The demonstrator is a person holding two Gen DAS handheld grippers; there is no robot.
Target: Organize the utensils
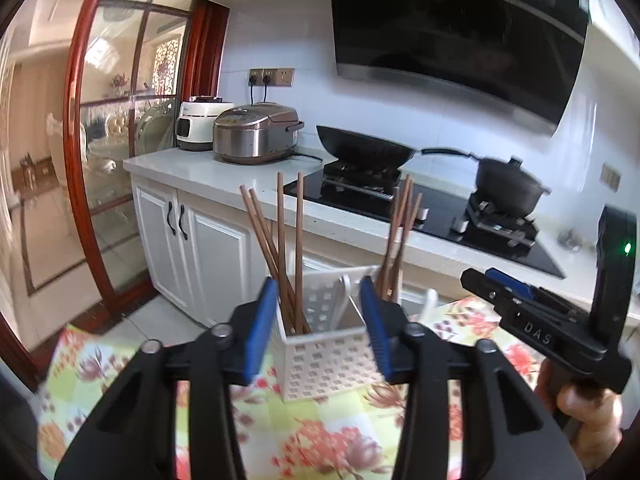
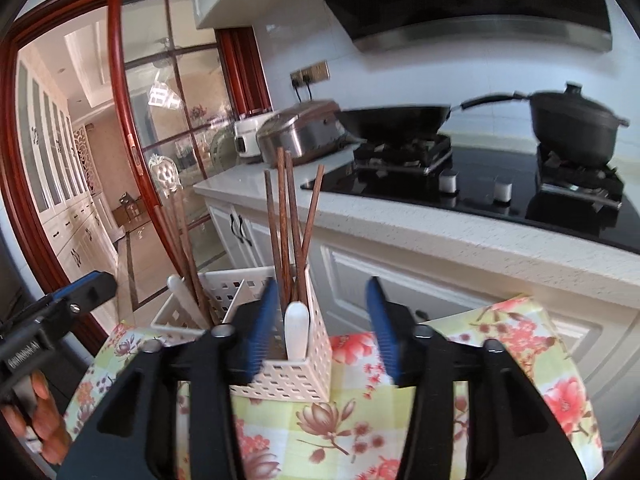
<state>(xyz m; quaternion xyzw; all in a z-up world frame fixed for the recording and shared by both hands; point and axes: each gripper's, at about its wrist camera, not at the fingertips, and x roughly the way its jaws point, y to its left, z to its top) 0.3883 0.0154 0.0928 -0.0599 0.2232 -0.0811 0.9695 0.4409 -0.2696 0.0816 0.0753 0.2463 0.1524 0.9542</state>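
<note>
A white perforated utensil basket (image 1: 328, 364) (image 2: 296, 380) stands on a floral tablecloth (image 1: 320, 432). Brown wooden chopsticks (image 1: 282, 240) (image 2: 286, 216) stand upright in its compartments, a second bunch (image 1: 400, 232) (image 2: 180, 240) at the other end. White spoon handles (image 2: 296, 328) (image 1: 344, 292) poke up among them. My left gripper (image 1: 318, 332) is open, with its blue pads either side of the basket's near end and pressing on nothing. My right gripper (image 2: 322, 328) is open too, with its left pad beside the spoon compartment. Each gripper shows at the edge of the other's view (image 1: 500, 292) (image 2: 80, 292).
Behind the table runs a white counter (image 1: 224, 176) with two rice cookers (image 1: 256, 132), a black hob carrying a wok (image 1: 364, 144) and a lidded pot (image 1: 508, 184). White cabinets sit below. A red-framed glass door (image 1: 120, 160) is at left. A hand (image 1: 588, 412) holds the right gripper.
</note>
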